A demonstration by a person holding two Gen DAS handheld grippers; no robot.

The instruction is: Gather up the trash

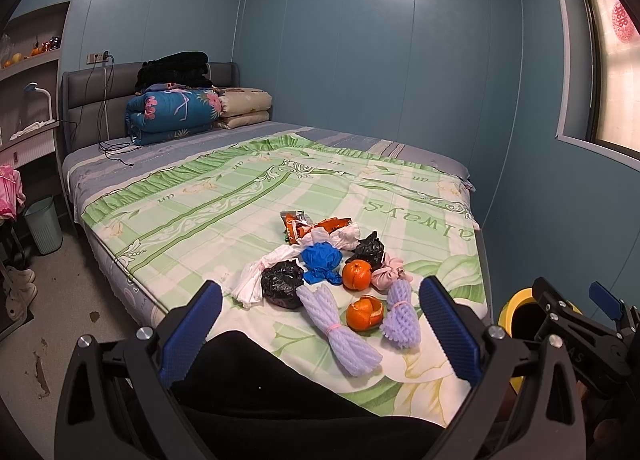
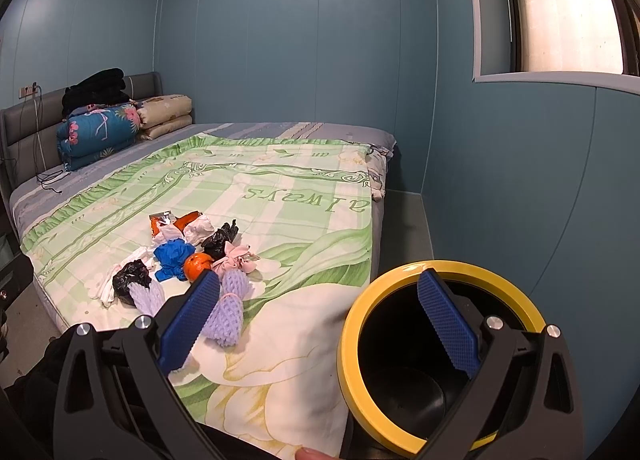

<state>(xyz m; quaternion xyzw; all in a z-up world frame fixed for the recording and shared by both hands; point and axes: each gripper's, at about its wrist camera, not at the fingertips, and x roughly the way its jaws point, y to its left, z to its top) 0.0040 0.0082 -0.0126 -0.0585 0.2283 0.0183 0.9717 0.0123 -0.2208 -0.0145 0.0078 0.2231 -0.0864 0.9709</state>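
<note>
both grippers are held back at the foot of the bed, jaws spread wide and holding nothing. that looks like a ready stance, since no piece of trash is between any fingers yet. left gripper point(image 1: 320, 324) points straight at the trash pile point(image 1: 320, 264), so it seems the one meant to pick. right gripper point(image 2: 320, 324) hovers with one finger over the mouth of the yellow-rimmed bin point(image 2: 440, 356), which stands just beside the bed corner, low enough that items could be dropped in with a short carry.

the trash lies bunched near the foot of the green bedsheet point(image 1: 200, 204), within easy reach. nearest are two purple foam fruit nets point(image 1: 340, 332), with an orange peel point(image 1: 364, 312) between them. behind these sit a whole-looking orange point(image 1: 356, 274), black plastic bags point(image 1: 282, 284), a blue glove or bag point(image 1: 322, 262), a pink knotted bundle point(image 1: 388, 274), white tissues point(image 1: 256, 274) and an orange snack wrapper point(image 1: 304, 226).

judging by the full pile and the bin's bare dark bottom, collecting has hardly begun. the foam nets are soft and near, so they look like the easy first grab.
</note>
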